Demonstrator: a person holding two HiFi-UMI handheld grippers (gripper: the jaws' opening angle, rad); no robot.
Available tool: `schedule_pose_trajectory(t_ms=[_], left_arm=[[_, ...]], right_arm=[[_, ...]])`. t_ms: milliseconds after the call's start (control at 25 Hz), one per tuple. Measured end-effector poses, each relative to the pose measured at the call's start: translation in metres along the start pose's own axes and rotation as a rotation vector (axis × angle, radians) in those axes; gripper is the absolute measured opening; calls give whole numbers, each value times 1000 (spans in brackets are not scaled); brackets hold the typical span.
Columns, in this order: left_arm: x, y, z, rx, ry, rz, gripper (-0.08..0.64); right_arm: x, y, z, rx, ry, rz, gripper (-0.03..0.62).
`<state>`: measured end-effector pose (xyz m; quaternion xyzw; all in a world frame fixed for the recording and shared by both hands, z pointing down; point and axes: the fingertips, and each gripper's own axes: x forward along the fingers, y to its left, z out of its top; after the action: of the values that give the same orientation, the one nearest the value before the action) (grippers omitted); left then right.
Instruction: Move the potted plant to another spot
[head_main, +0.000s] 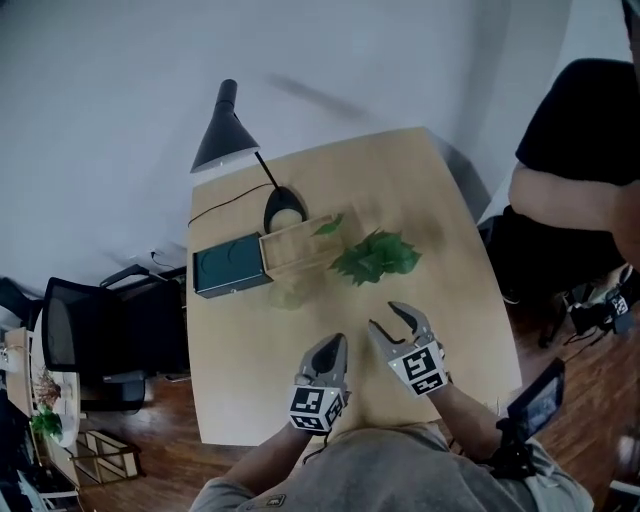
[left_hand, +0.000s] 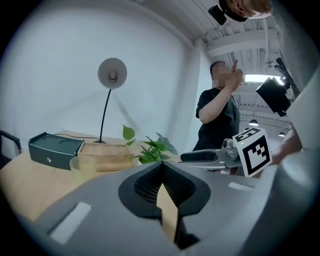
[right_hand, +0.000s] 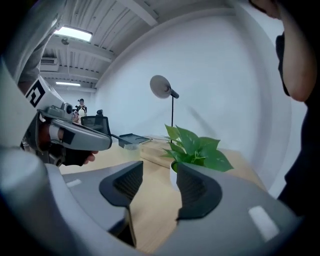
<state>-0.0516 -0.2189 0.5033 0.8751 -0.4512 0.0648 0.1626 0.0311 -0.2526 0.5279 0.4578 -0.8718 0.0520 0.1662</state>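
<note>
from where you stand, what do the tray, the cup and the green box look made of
Tray: probably pale matte wood, judging by tan colour and thick walls. Cup: translucent yellowish plastic or glass; light passes through. Green box: dark green, dull sheen, metal or plastic, can't tell.

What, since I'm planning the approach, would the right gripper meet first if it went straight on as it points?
Probably the green-leaved potted plant in a white pot, just right of the line between the open jaws of the right gripper; depth is unclear, so the wooden table might come first.
</note>
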Motion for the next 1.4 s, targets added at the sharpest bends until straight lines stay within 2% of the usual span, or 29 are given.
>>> schedule_pose_trajectory(t_ms=[120,320,480,760,1040,1200,1400], left_arm=[[-20,-5,1,2,-27,-2,-6],[-56,-15,-1,5,-64,-4,-6],[-82,-20,-3,2,-85,-10,-6],[-128,-31,-13,-1,-97,-39,-6],[-170,-54,-36,1,-56,-114,-6],[-182,-71,-42,8,-36,-143,-6],[-192,-90,-39,28,-45,-141,-6]], right_arm=[[-19,14,14,-22,-31,-15,156],[-47,44,28,-51,-65,-29,91],[-63,68,34,-61,-78,-38,8],[-93,118,29,-49,-68,-44,6],[-138,167,6,-5,-14,-52,6],[-156,188,-2,15,8,-29,6],[-170,200,1,31,-10,8,6]])
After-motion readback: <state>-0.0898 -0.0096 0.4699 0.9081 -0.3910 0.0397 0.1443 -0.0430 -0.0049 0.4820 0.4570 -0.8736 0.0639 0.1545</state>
